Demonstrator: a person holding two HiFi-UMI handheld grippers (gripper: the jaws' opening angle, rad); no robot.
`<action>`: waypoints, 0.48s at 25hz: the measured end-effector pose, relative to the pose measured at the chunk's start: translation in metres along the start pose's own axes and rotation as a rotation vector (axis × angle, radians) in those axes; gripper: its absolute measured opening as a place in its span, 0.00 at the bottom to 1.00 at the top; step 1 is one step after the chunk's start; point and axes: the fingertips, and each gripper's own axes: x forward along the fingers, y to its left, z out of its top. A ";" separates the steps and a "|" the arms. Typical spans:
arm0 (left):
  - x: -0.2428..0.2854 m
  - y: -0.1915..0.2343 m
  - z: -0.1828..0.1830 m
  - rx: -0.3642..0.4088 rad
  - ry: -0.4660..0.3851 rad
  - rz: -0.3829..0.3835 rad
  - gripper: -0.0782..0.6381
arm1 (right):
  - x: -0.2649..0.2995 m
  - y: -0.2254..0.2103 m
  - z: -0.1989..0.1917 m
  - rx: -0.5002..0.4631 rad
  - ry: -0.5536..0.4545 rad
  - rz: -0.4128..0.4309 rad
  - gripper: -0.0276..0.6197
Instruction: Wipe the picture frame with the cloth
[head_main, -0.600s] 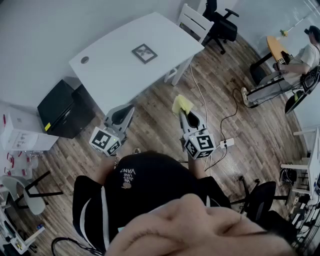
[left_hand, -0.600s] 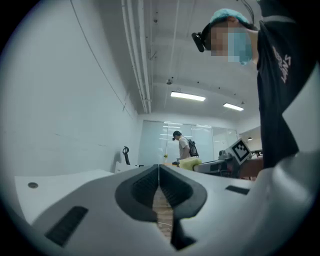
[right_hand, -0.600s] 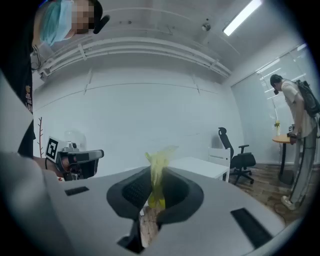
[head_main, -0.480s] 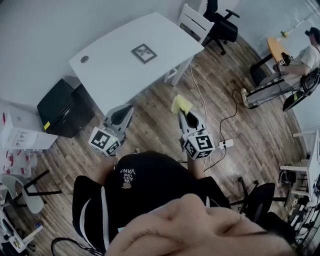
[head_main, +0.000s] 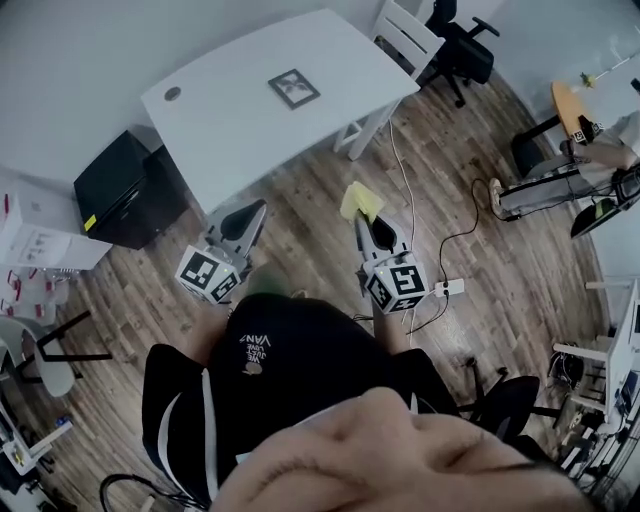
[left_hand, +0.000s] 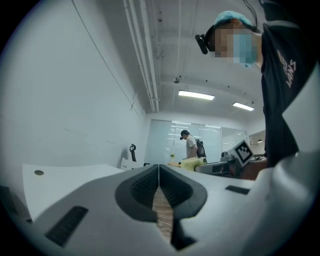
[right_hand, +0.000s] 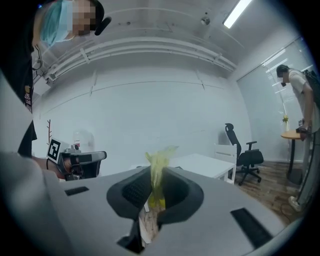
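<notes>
Head view: the picture frame (head_main: 294, 88) lies flat on the white table (head_main: 220, 130), toward its far edge. The left gripper (head_main: 247, 213) and right gripper (head_main: 366, 226) hang off the table's near side, well apart from the frame, with the yellow cloth (head_main: 361, 201) at the right one's tip. Left gripper view: jaws pressed together, nothing between them. Right gripper view: jaws pinched on the cloth, which sticks up past them, the table beyond.

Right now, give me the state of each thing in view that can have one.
Left tool: shut, nothing between its jaws.
Right tool: shut on the cloth.
Cloth: pinched and bunched, poking out past the jaw tips.
Picture frame: lying flat on the table, apart from both tools.
</notes>
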 end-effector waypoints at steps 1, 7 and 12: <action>0.001 0.000 -0.002 -0.008 0.004 0.002 0.13 | 0.002 0.000 -0.001 0.003 0.002 0.004 0.11; 0.015 0.015 -0.009 -0.020 0.013 0.000 0.13 | 0.025 -0.009 -0.006 0.024 0.018 0.021 0.11; 0.036 0.051 -0.010 -0.031 0.019 0.004 0.13 | 0.068 -0.017 0.000 0.016 0.025 0.033 0.11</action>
